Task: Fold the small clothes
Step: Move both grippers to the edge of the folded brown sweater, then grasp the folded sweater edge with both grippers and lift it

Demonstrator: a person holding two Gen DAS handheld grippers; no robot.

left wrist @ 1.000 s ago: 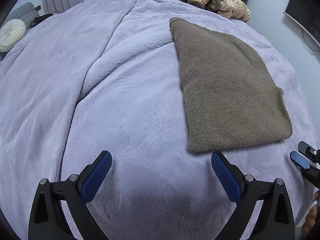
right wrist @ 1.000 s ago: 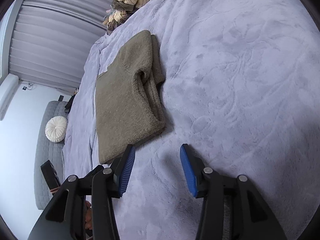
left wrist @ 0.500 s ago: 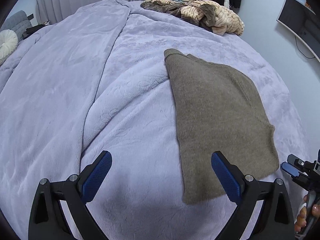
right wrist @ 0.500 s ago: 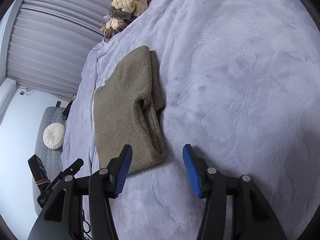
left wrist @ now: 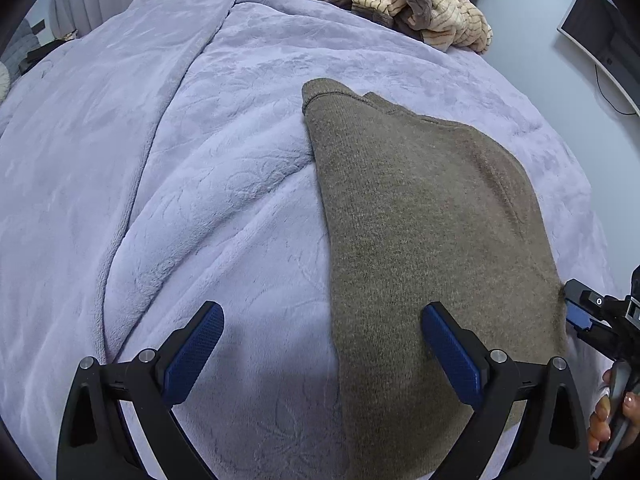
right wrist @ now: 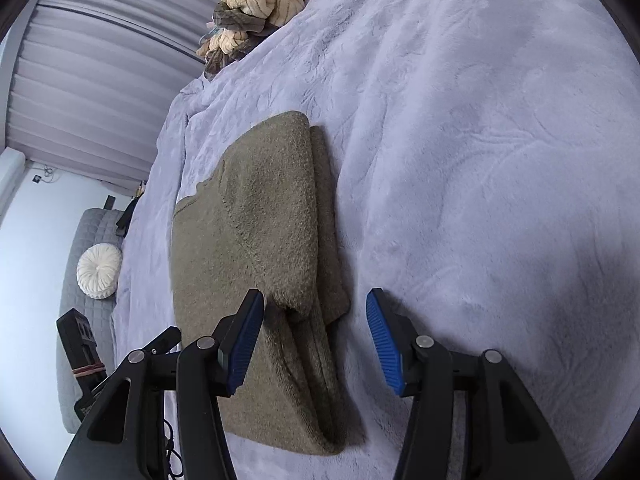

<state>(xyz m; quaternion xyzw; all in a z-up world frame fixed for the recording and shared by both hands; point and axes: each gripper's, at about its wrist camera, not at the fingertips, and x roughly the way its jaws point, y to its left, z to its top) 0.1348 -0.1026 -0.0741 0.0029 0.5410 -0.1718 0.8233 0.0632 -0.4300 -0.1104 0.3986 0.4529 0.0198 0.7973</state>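
A folded olive-brown knit sweater [left wrist: 420, 220] lies flat on the lilac plush blanket [left wrist: 180, 160]. My left gripper [left wrist: 322, 332] hovers open over its near left edge, the right finger [left wrist: 448, 344] above the knit and the left finger over bare blanket. In the right wrist view the sweater [right wrist: 248, 220] shows its stacked folded layers on the right side. My right gripper [right wrist: 314, 312] straddles that layered edge. Its jaws are opening, and the pads stand clear of the cloth between them. The right gripper [left wrist: 580, 312] also shows at the sweater's right edge, with a hand below it.
A pile of striped beige and brown clothes [left wrist: 400, 0] lies at the bed's far end. A monitor [left wrist: 600, 40] hangs on the right wall. A white round cushion [right wrist: 99, 271] rests on a grey sofa beside the bed, with curtains behind.
Both grippers have moved forward towards the sweater, which now lies between each pair of fingers. The right jaws have spread a little wider.
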